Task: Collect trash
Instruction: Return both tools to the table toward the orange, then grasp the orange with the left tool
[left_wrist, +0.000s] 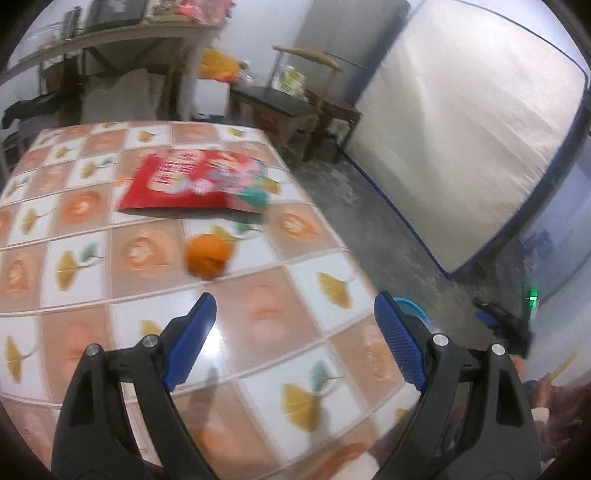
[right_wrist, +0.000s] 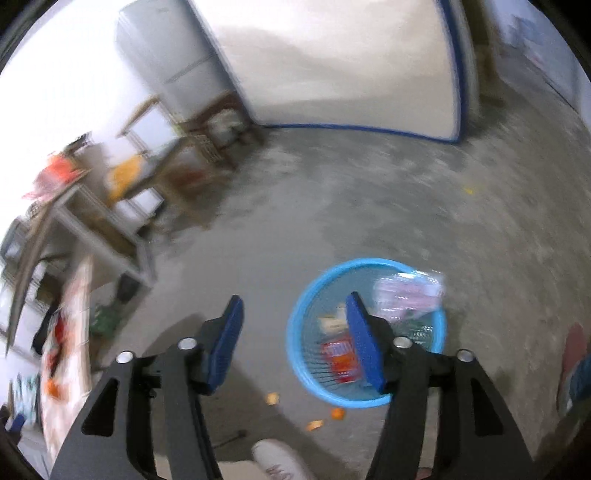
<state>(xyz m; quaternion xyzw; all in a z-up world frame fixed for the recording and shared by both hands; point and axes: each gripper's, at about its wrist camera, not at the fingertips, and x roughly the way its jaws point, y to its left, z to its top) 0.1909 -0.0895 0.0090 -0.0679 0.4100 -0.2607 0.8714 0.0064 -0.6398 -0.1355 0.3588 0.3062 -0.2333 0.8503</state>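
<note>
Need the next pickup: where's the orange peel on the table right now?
In the left wrist view the orange peel lies on the tiled table, just in front of the red snack bag and ahead of the open left gripper.

Table top: the patterned table (left_wrist: 92, 258) is mostly bare; only a red packet (left_wrist: 192, 181) and, just in front of it, an orange peel (left_wrist: 207, 256) lie on it.
Ahead of left gripper (left_wrist: 295, 325): open tablecloth up to the peel, nothing between the spread jaws.
Table's right edge: drops to bare floor (left_wrist: 351, 192); a mattress (left_wrist: 461, 129) stands well beyond.
Bin mouth: the blue basket (right_wrist: 295, 325) is open on top, with wrappers inside and a pale packet (right_wrist: 410, 295) at its far rim.
Floor by basket: small orange scraps (right_wrist: 336, 413) and a shoe (right_wrist: 277, 461) close by.
</note>
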